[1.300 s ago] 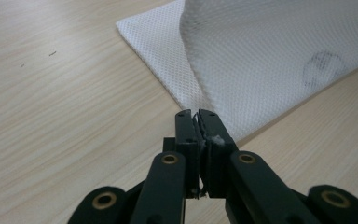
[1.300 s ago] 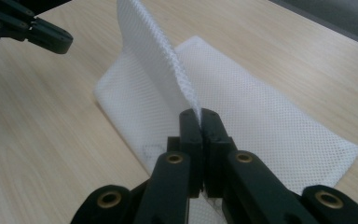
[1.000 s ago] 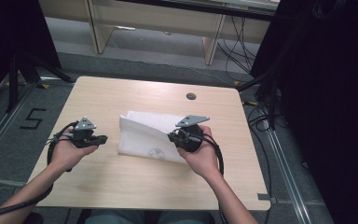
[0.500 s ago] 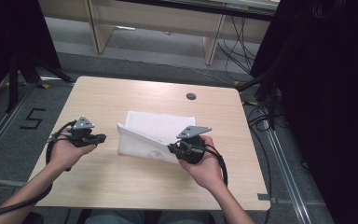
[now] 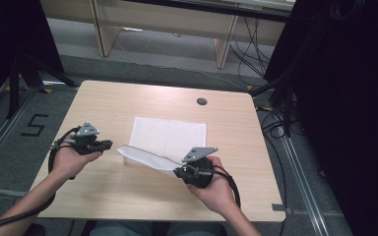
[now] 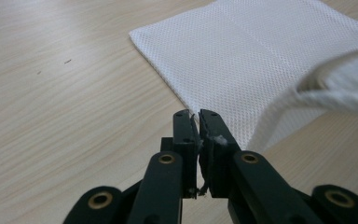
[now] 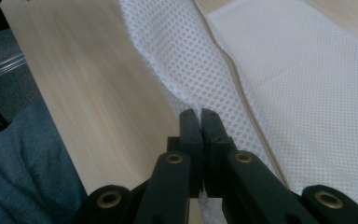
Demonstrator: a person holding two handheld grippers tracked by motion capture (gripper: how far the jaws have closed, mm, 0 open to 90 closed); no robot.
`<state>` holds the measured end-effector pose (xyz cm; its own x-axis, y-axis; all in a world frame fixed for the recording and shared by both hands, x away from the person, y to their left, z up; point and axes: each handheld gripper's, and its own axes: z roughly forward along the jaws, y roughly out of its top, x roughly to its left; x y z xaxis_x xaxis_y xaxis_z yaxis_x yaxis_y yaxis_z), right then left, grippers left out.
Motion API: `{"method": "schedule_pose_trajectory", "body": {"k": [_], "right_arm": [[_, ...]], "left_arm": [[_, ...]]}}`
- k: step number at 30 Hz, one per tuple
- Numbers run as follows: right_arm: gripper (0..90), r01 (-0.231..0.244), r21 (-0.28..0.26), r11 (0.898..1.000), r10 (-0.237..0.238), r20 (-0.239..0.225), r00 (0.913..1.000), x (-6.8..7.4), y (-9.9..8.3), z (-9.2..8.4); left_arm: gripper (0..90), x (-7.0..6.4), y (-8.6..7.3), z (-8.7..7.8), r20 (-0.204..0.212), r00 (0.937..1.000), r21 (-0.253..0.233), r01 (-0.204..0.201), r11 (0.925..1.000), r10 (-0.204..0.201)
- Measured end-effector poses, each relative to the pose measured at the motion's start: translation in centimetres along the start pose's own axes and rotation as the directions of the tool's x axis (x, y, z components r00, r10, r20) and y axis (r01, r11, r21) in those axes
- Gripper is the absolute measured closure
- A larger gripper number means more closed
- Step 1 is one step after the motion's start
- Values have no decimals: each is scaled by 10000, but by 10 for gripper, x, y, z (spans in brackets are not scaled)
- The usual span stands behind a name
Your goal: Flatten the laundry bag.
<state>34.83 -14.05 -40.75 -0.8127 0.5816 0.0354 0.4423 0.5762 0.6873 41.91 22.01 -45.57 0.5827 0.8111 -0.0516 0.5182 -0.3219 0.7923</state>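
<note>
Cloth [image 5: 170,137] edge pinched low by right hand-held gripper [image 5: 179,172], palm up.

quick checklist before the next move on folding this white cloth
1. Right gripper shut on the white mesh cloth: ok, jaws pinch its lifted edge.
2. Left gripper free of the cloth: ok, jaws nearly closed with nothing between them, just short of the near corner.
3. Far part of the cloth flat on the table: ok.
4. Lifted edge lined up with the far edge: not ok, it hangs over the near side.
5. Cable off the cloth: ok.
</note>
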Motion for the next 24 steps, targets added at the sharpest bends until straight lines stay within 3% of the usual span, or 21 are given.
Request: {"method": "schedule_pose_trajectory", "body": {"k": [1, 5, 7, 9, 13, 14, 17, 18, 22, 23, 24], "right_arm": [[899, 201, 16, 9998, -200, -103, 9997, 0, -2, 2], [900, -107, 573, 9983, 128, -364, 9993, 6, -12, 2], [899, -8, 591, 9983, 30, -370, 9993, 8, -18, 7], [899, -72, 1008, 9949, 138, -651, 9978, 11, -23, 9], [899, -56, 1291, 9916, 166, -839, 9963, 16, -34, 19], [899, -182, 1421, 9897, 312, -899, 9955, 18, -36, 21], [897, 64, 1782, 9840, 117, -1003, 9949, 17, -40, 25], [892, -16, 2083, 9781, 235, -1026, 9944, 18, -43, 28], [856, -109, 2333, 9723, 391, -1163, 9924, 19, -45, 30], [840, -237, 2369, 9712, 525, -1162, 9918, 21, -45, 29], [819, -243, 2193, 9754, 519, -1211, 9913, 21, -45, 26]], "left_arm": [[845, 0, 0, 0, 49, 10000, 42, -21, 10000, 21], [835, -2, 0, 1, 34, 10000, -47, -70, 10000, 70], [830, -3, 1, 1, 65, 9999, 29, -142, 9999, 142], [825, -4, 1, 2, 167, 9998, 10, -92, 10000, 92], [805, -10, 1, 5, 493, 9981, 25, -369, 9993, 367], [798, -13, 2, 6, 698, 9966, 114, -456, 9989, 447], [768, -22, 2, 11, 1049, 9914, 218, -816, 9964, 789], [743, -25, 2, 13, 1164, 9885, 267, -997, 9947, 960], [713, -36, 1, 18, 1440, 9824, 397, -1258, 9913, 1189], [703, -38, 1, 19, 1599, 9776, 420, -1454, 9885, 1370], [692, -41, 1, 20, 1640, 9768, 410, -1464, 9884, 1378]]}}
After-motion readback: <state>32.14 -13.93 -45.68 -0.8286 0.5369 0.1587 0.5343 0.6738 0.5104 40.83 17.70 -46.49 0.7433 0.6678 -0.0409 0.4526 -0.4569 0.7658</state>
